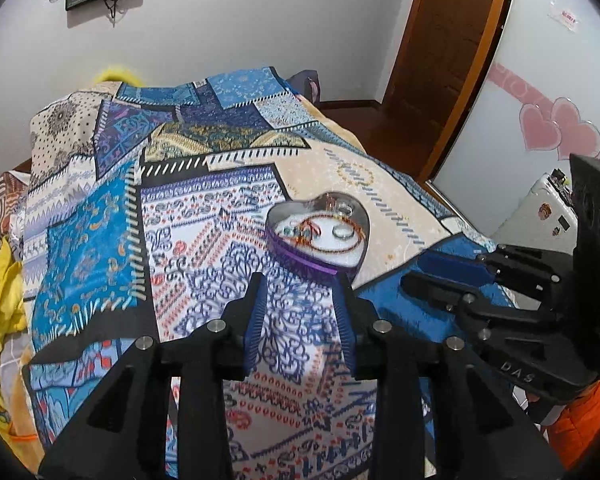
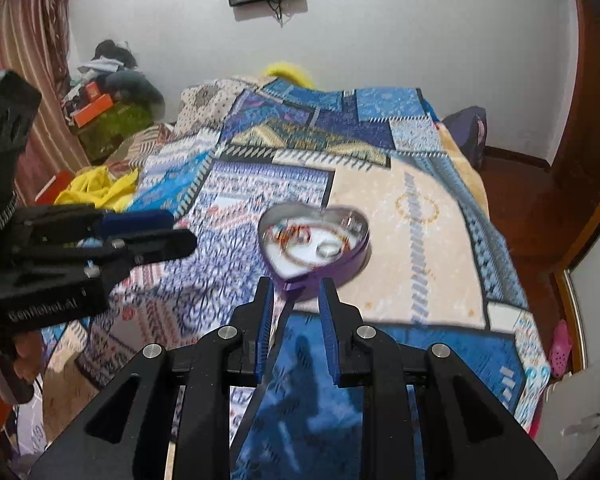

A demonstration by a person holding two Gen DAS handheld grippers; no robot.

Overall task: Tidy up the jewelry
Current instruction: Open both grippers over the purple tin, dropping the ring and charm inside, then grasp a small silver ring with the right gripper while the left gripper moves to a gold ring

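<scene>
A purple heart-shaped tin (image 1: 300, 258) lies open on the patterned bedspread, also in the right wrist view (image 2: 356, 254). Inside it, on a white lining, are a red and gold bracelet (image 1: 320, 226), a silver ring (image 1: 342, 232) and small beads; the same ring shows in the right view (image 2: 328, 250). My left gripper (image 1: 300, 288) is open and empty, just short of the tin's near edge. My right gripper (image 2: 294, 286) is open and empty, its tips at the tin's point. Each gripper shows in the other's view: the right (image 1: 416, 270), the left (image 2: 182, 232).
The patchwork bedspread (image 1: 204, 216) covers the bed. Yellow cloth (image 2: 100, 188) lies at the bed's left side. A wooden door (image 1: 452, 40) and a mirrored wardrobe with pink hearts (image 1: 556, 128) stand to the right. Clutter (image 2: 108, 100) is piled at the far left corner.
</scene>
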